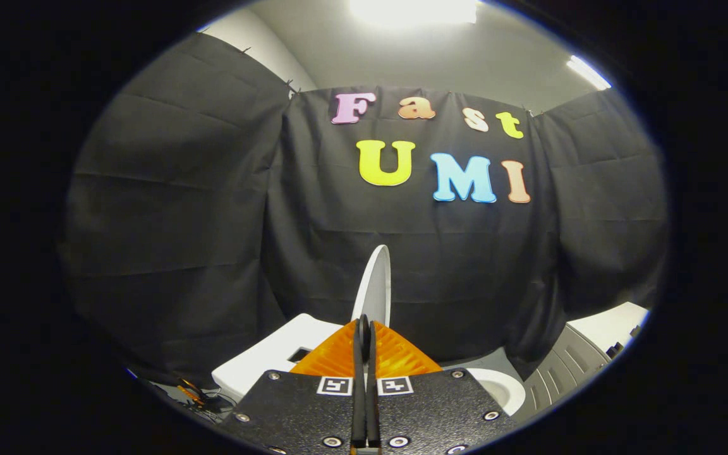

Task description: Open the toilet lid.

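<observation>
Both fingers [364, 332] are pressed together on nothing, and just beyond them I see the toilet lid [375, 284] standing near upright, edge-on; unsupported, it may drop back onto the bowl [500, 388].

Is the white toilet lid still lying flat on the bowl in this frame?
No. The white toilet lid stands raised on edge just beyond the gripper, whose fingers are pressed together and grip nothing.
</observation>
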A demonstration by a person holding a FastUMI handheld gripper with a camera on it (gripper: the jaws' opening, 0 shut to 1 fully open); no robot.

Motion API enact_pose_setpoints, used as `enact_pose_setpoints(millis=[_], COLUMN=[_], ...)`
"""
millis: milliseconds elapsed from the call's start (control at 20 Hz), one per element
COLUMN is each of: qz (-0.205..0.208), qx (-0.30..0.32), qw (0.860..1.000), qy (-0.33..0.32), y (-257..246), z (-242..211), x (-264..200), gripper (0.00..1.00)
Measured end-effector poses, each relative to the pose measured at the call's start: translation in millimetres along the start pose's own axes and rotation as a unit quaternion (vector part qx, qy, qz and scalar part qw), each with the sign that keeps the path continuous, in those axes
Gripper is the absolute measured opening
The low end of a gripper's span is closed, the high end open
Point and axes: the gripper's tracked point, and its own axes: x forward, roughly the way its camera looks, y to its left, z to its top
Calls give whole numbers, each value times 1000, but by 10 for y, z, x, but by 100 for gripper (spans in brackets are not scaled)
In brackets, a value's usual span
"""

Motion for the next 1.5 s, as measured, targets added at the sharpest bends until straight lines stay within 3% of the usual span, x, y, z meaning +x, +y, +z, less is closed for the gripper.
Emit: enact_pose_setpoints(millis=[550,850,900,1000,1250,1500], qz=[67,94,116,136,167,136], qx=[-6,-19,-13,6,82,72], qw=[998,995,993,990,982,984], qy=[12,24,29,43,-26,-94], y=[757,848,904,839,449,-461], z=[-66,-102,-106,-139,464,1054], x=[158,153,143,74,-246,-452], gripper=[0,4,7,25,94,94])
